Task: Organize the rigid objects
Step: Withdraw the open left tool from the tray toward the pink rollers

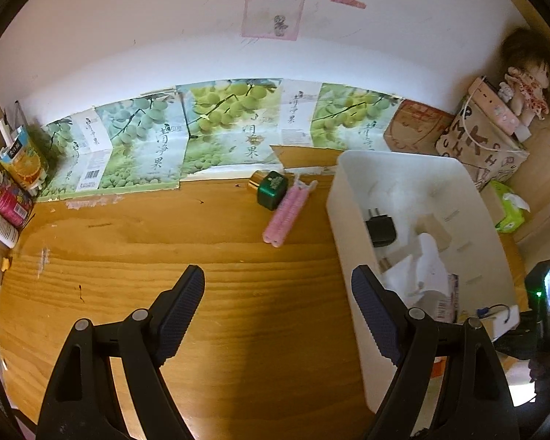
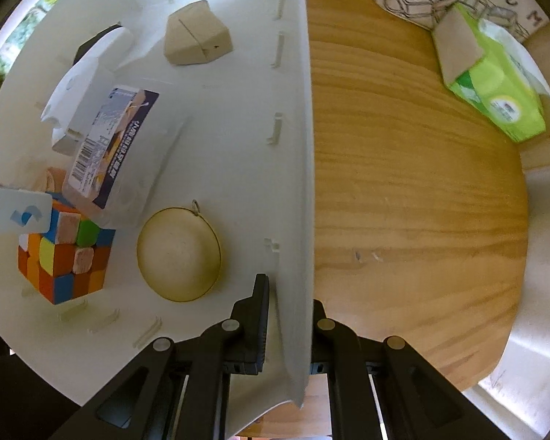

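Note:
My left gripper (image 1: 278, 293) hangs open over the bare wooden table (image 1: 165, 242), nothing between its fingers. Beyond it lie a green box with a gold cap (image 1: 272, 190) and a pink ribbed roller (image 1: 285, 217), close to the white bin's (image 1: 339, 198) left wall. My right gripper (image 2: 289, 302) points straight down, shut on the bin wall (image 2: 304, 146), one finger inside and one outside. Inside the bin are a colour cube (image 2: 66, 253), a round beige disc (image 2: 179, 253), a packaged item with a barcode (image 2: 110, 154), a small cardboard box (image 2: 198, 35) and a black plug (image 1: 381, 228).
Flattened grape cartons (image 1: 201, 135) line the wall behind the table. Cans and bottles (image 1: 14, 183) crowd the left edge. A patterned bag (image 1: 484, 146) with a doll (image 1: 528, 88) above it and a green tissue pack (image 2: 495, 88) stand right of the bin.

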